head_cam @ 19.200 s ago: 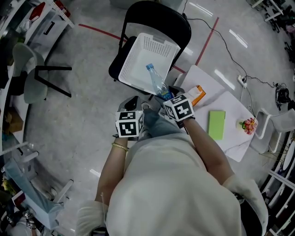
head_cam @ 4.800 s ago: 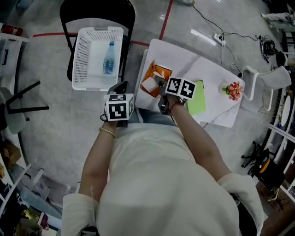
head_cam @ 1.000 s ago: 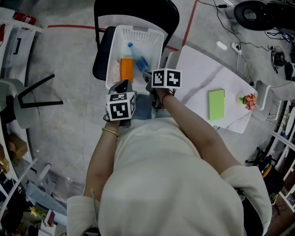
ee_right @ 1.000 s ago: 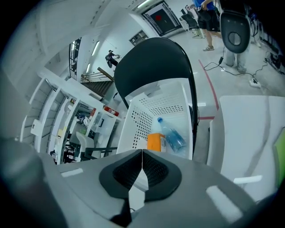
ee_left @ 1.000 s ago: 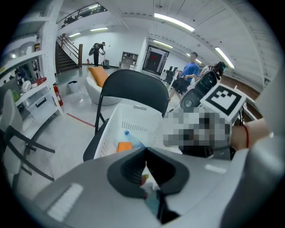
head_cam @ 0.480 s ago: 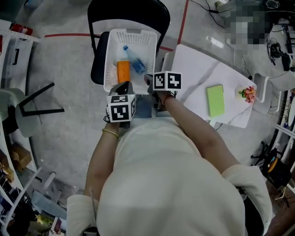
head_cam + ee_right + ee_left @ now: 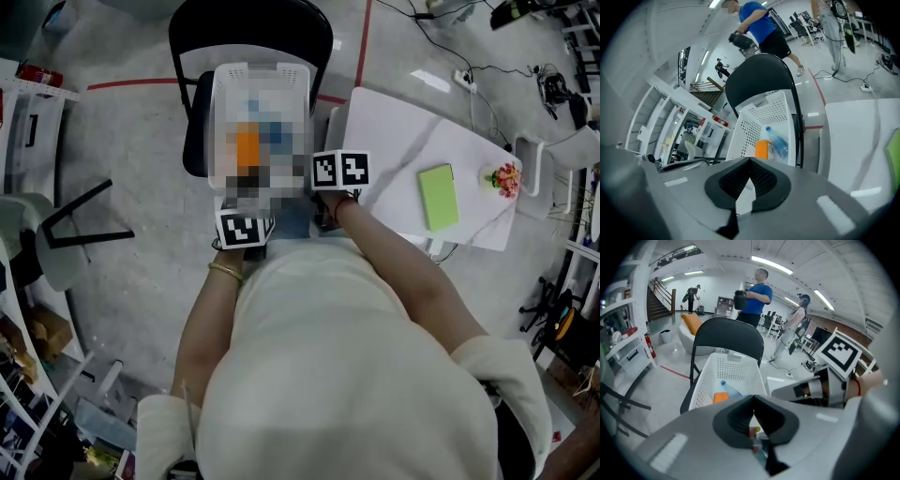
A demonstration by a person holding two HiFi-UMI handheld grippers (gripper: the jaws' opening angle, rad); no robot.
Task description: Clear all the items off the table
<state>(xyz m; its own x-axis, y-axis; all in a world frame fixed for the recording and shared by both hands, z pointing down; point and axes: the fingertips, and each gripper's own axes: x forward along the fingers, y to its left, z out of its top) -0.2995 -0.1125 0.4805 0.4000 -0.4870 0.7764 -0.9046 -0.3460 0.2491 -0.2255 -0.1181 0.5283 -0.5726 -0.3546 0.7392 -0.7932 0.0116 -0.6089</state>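
A white perforated basket (image 7: pixel 736 373) stands on a black folding chair (image 7: pixel 723 336). In it lie a clear water bottle (image 7: pixel 778 142) and an orange pack (image 7: pixel 762 150). Both grippers hang side by side just in front of the basket's near rim. My left gripper (image 7: pixel 753 405) is shut with nothing in it, and its marker cube (image 7: pixel 244 229) shows in the head view. My right gripper (image 7: pixel 749 165) is shut and empty too, below its cube (image 7: pixel 339 170). On the white table (image 7: pixel 398 150) to the right lie a green notebook (image 7: pixel 438 197) and a small flower ornament (image 7: pixel 504 177).
The chair and basket stand left of the table, with a narrow gap between them. Cables and a power strip (image 7: pixel 463 79) run over the floor behind the table. A second chair (image 7: pixel 56 234) stands to the left. People stand and walk (image 7: pixel 754 296) far behind the chair.
Both grippers have risen slightly and drawn back a little from the basket, jaws still shut. The basket, bottle, pack and notebook lie as before.
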